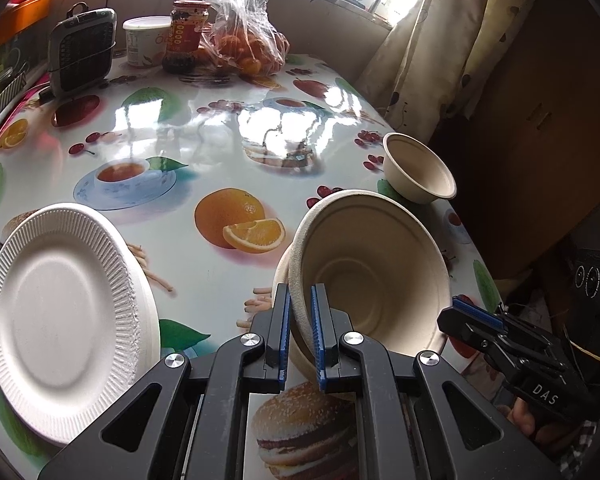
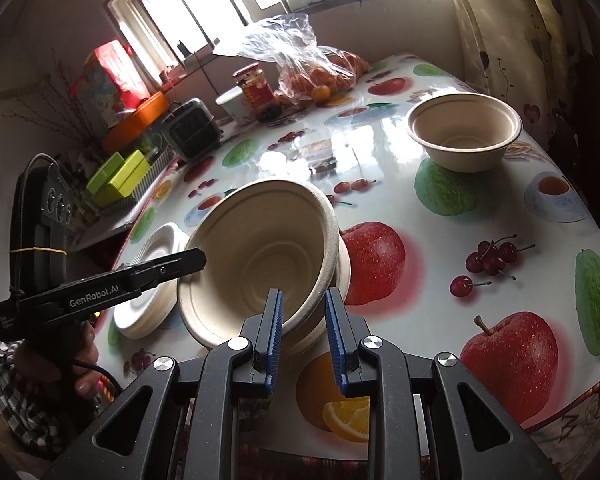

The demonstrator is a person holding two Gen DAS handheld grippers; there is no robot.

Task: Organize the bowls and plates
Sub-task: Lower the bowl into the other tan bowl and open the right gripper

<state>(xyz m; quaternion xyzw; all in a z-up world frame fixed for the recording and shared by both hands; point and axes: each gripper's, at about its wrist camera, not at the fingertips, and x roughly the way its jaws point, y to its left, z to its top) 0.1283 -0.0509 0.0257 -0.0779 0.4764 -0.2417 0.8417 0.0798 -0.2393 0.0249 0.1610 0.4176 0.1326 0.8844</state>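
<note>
Nesting step: left claw (image 1: 300, 320) clamps tilted beige pulp bowl (image 1: 374, 268); right claw (image 2: 302, 320) slack-jawed astride its rim, next seating it squarely.

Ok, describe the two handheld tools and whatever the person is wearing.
Both tools are matt black with ribbed blue pads and silver pivot bolts. The left tool carries white "GenRobot.AI" lettering on its side, a black cable trailing below the grip, and a yellow rubber band around the black unit behind it. The right tool is marked "DAS" in white. A black-and-white checked sleeve shows at the wrist.
</note>
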